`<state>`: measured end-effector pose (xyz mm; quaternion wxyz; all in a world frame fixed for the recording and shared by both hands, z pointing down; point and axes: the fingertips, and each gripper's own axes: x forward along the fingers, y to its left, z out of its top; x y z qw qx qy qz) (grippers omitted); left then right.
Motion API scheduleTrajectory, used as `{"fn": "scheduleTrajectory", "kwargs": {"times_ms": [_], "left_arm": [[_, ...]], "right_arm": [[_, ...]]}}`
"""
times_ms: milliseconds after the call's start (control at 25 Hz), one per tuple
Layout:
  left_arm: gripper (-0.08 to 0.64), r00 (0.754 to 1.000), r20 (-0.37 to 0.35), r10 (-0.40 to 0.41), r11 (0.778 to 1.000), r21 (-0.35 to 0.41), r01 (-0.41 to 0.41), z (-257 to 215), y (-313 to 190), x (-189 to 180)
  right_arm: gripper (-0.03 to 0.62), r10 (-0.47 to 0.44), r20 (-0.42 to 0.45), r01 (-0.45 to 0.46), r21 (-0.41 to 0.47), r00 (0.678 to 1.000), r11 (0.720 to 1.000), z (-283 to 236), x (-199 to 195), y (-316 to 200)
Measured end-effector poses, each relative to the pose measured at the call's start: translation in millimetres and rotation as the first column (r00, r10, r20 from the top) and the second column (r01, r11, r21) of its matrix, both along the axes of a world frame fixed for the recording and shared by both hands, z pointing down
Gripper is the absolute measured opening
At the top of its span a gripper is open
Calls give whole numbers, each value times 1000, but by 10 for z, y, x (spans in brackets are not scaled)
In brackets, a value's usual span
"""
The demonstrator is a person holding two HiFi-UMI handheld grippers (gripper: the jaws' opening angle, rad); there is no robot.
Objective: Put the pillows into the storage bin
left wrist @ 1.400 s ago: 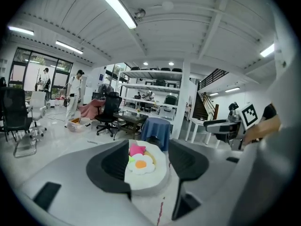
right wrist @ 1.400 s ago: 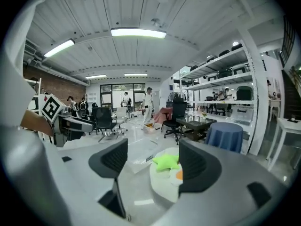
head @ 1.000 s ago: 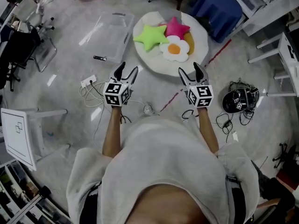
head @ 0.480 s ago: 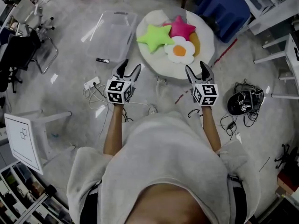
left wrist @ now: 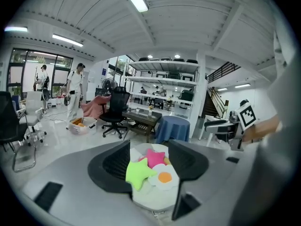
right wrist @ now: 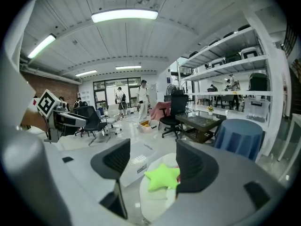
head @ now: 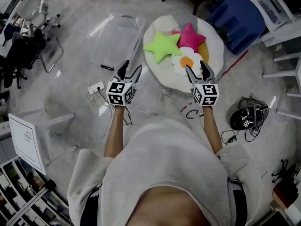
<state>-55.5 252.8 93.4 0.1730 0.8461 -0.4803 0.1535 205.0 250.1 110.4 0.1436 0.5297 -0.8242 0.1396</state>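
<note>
Clearly both tongs are empty and stand about half open. The left tongs [head: 130, 69] have nothing between their jaws; the left gripper view looks through the gap at the pillows lying further off. The right tongs [head: 196, 69] are just as bare, and their own view shows the green star beyond the gap, not in it.

From the person's place in the head view, the pillows lie at about twelve to one o'clock, heaped on a round white cushion [head: 160, 69] on the floor [head: 70, 79]. The green star pillow [head: 163, 46] is at the heap's nine o'clock side. The pink star pillow [head: 189, 36] touches it at two o'clock. The white pillow with an orange centre [head: 186, 61] sits at the heap's six o'clock edge, nearest the right tongs, whose tips show over the cushion's near rim.

The storage bin [head: 115, 36], clear plastic and holding no pillow, rests on the floor at the cushion's nine o'clock, just beside it and at eleven o'clock from the left tongs. A power strip [head: 96, 86] lies at nine o'clock of the left tongs. A black headset [head: 243, 119] with cables sits at four o'clock of the right tongs, and something draped in blue cloth [head: 235, 13] stands at the cushion's two o'clock.
</note>
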Motion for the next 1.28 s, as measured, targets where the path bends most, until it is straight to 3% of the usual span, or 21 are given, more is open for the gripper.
{"fn": "scheduleTrajectory", "kwargs": {"times_ms": [400,800,1000,1280], "left_arm": [[241,995,14,-95,993,-69,96,233,-841,113],[241,986,46,-162,975,-149,167,752,-1344,-95],[241,983,46,-176,968,-176,181,1003,-1454,-294],[241,990,9,-144,968,-209,142,1555,-1800,-560]], "right_arm": [[288,-114,16,115,-93,993,989,335,2,-1060],[291,-224,51,230,-232,973,945,1058,-368,-1616],[308,-239,42,241,-288,970,927,1435,-577,-1734],[349,-205,37,206,-327,978,922,1948,-934,-1967]]}}
